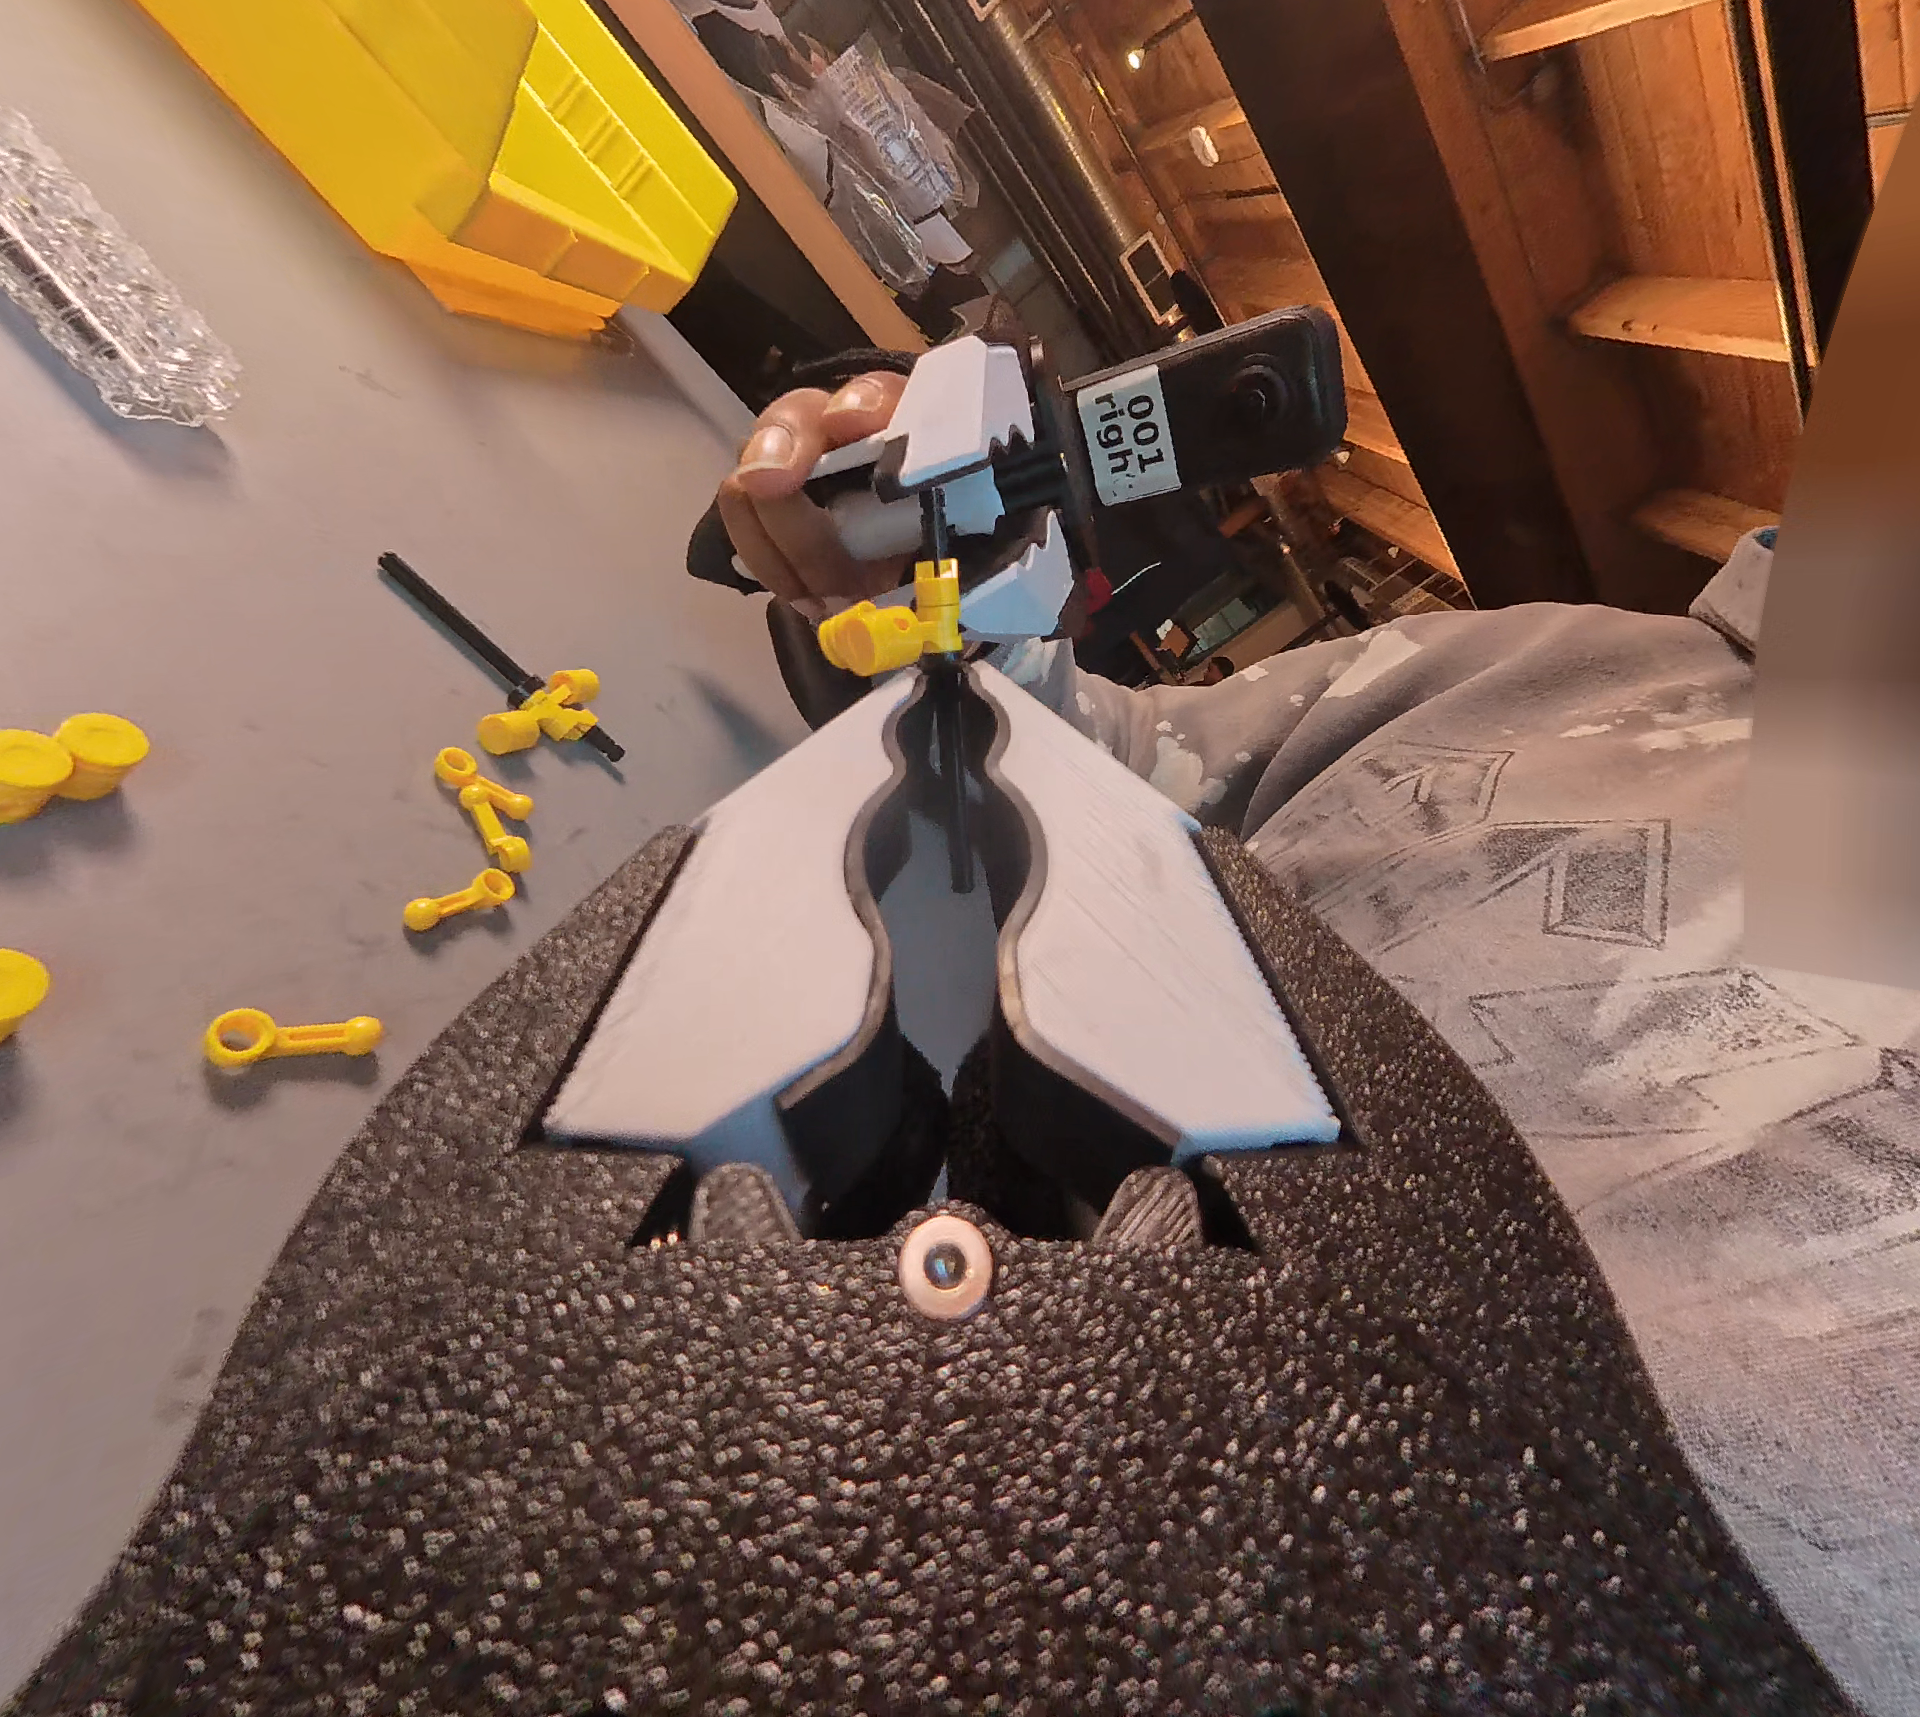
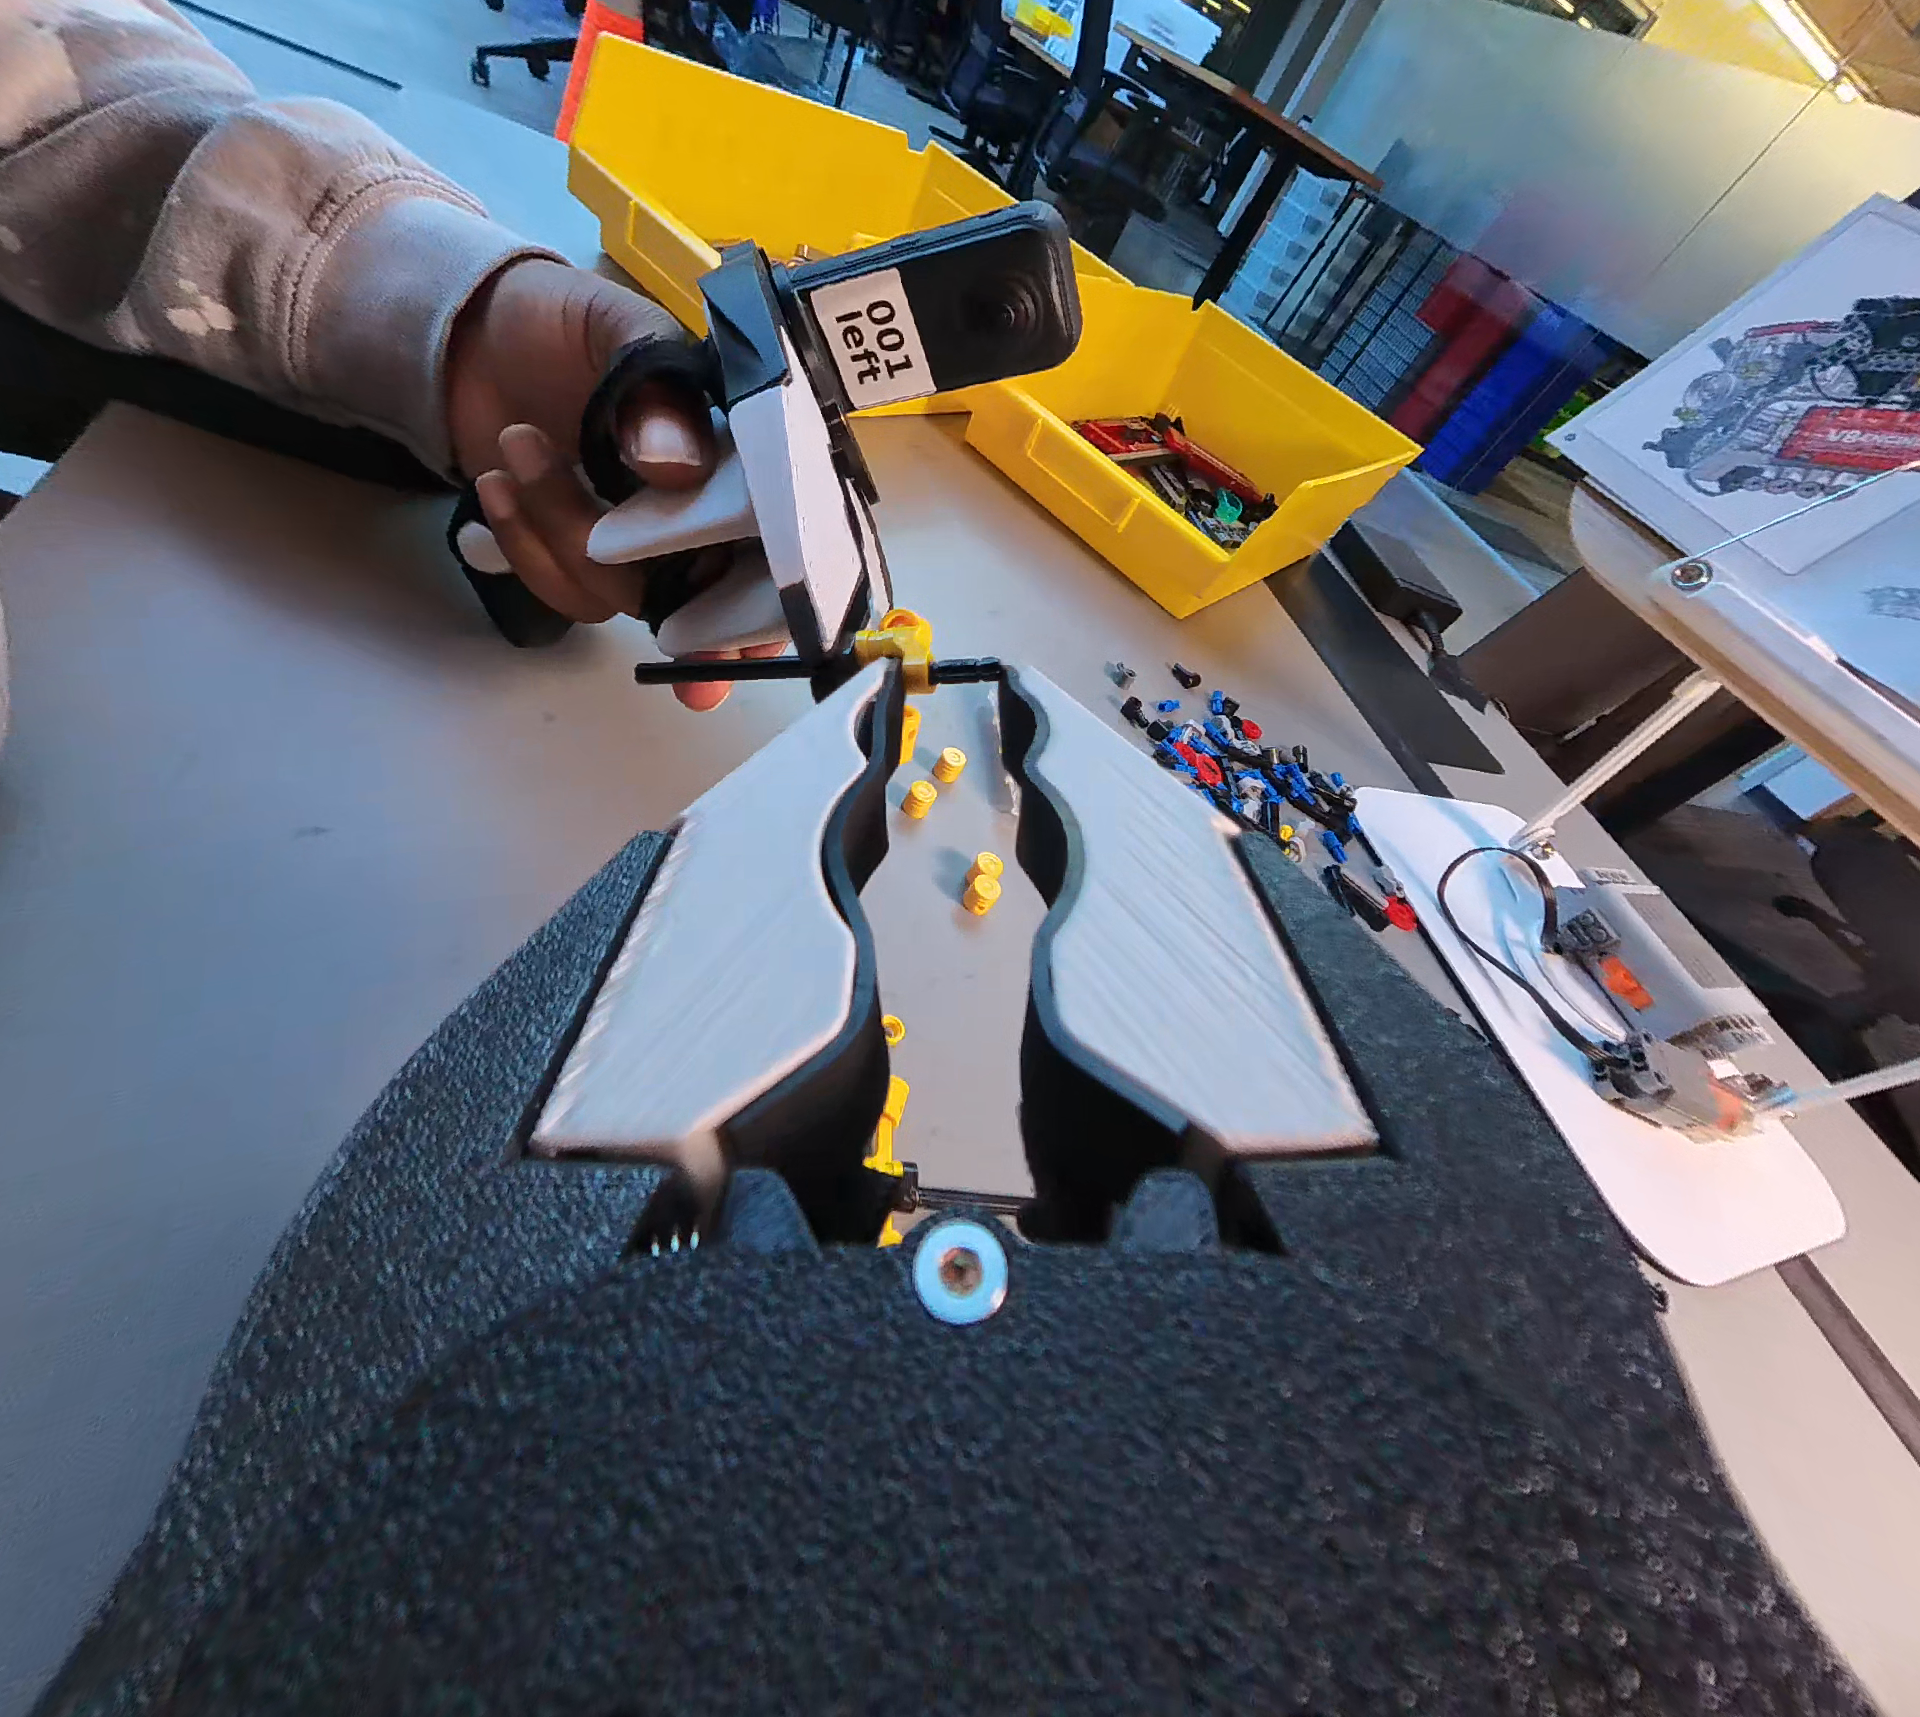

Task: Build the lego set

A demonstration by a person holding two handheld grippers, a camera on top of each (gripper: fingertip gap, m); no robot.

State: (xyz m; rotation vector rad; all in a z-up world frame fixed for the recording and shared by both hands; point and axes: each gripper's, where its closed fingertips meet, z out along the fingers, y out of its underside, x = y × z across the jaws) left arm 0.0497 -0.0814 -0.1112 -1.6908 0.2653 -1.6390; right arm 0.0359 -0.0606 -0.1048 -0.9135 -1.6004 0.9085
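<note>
Left hand-held gripper closed on black rod carrying yellow connector. Right hand-held gripper partly open around rod's other end, grip uncertain, above desk.

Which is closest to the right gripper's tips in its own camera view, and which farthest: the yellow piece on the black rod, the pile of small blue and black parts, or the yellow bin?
1. Yellow piece on the black rod: at the right gripper tips.
2. Pile of small parts: tabletop, right.
3. Yellow bin: behind, upper right.
</note>
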